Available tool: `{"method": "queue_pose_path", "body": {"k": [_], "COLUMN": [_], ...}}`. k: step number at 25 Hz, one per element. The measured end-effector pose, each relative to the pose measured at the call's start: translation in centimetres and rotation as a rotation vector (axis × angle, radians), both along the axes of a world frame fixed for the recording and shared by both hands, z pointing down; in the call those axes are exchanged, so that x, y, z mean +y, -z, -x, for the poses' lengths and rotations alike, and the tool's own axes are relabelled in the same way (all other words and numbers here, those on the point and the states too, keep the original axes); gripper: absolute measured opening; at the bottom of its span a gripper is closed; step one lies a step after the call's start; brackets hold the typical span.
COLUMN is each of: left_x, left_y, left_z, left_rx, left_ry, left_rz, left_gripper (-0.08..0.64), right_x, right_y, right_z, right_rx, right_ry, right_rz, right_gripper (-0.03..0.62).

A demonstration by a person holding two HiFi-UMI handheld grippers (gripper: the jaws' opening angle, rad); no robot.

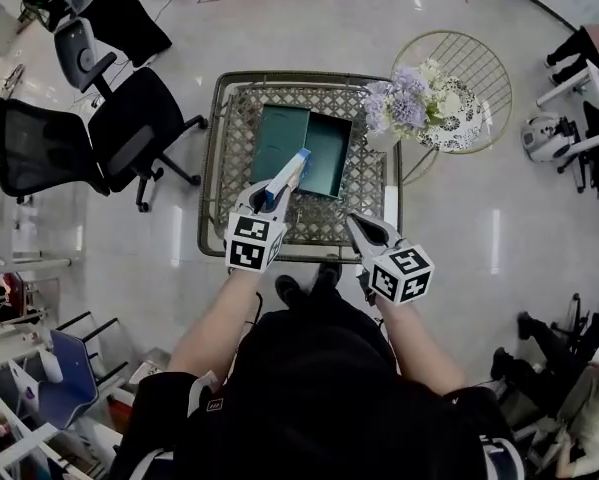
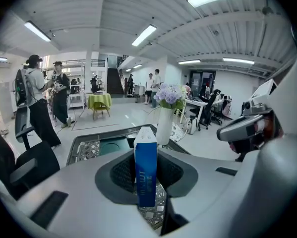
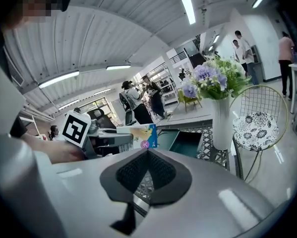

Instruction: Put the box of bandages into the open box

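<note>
The left tool (image 1: 291,173) is gripping the bandages (image 2: 146,167) by the open box (image 1: 329,156), mid-carry. Next, it needs lowering inside. The right tool (image 3: 147,155) is sitting closed, empty.

The blue box (image 2: 146,167) has pale lettering (image 2: 150,180) running up its narrow face; only "LUT" can be read, the rest is blurred. In the right gripper view, its broad side shows a round pink badge (image 3: 145,144) with what looks like a "K". The left cube (image 1: 251,243) and right cube (image 1: 404,273) bear square black-and-white code markers.
</note>
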State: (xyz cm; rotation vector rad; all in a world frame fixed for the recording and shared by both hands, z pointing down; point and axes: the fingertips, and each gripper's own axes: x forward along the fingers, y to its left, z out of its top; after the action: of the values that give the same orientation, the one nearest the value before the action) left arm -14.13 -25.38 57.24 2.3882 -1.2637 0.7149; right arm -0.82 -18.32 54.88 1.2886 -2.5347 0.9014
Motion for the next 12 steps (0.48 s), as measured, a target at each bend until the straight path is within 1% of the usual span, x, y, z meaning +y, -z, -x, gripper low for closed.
{"method": "queue_pose_path", "body": {"k": [3,6,12], "left_x": [-1.0,-2.2,-3.4], "left_y": [-1.7,-2.9,-5.8], "left_z": [-1.9,-3.5,-5.3], "left_rx": [-0.047,-0.091,-0.189], "left_ry": [-0.038,-0.075,-0.168], "left_rz": [0.027,0.038,0.069], "left_gripper": [0.081,0.081,0.083], "right_x": [-0.8,-1.5,-1.6], "right_y": [-0.3,-0.7,-2.3], "right_z": [-1.8,-3.4,-5.5], "right_rx": [-0.017,-0.022,-0.021], "right_ry": [-0.020,-0.036,-0.084], "right_rz": [-0.005,0.000,0.042], "right_gripper": [0.008,0.008,0.008]}}
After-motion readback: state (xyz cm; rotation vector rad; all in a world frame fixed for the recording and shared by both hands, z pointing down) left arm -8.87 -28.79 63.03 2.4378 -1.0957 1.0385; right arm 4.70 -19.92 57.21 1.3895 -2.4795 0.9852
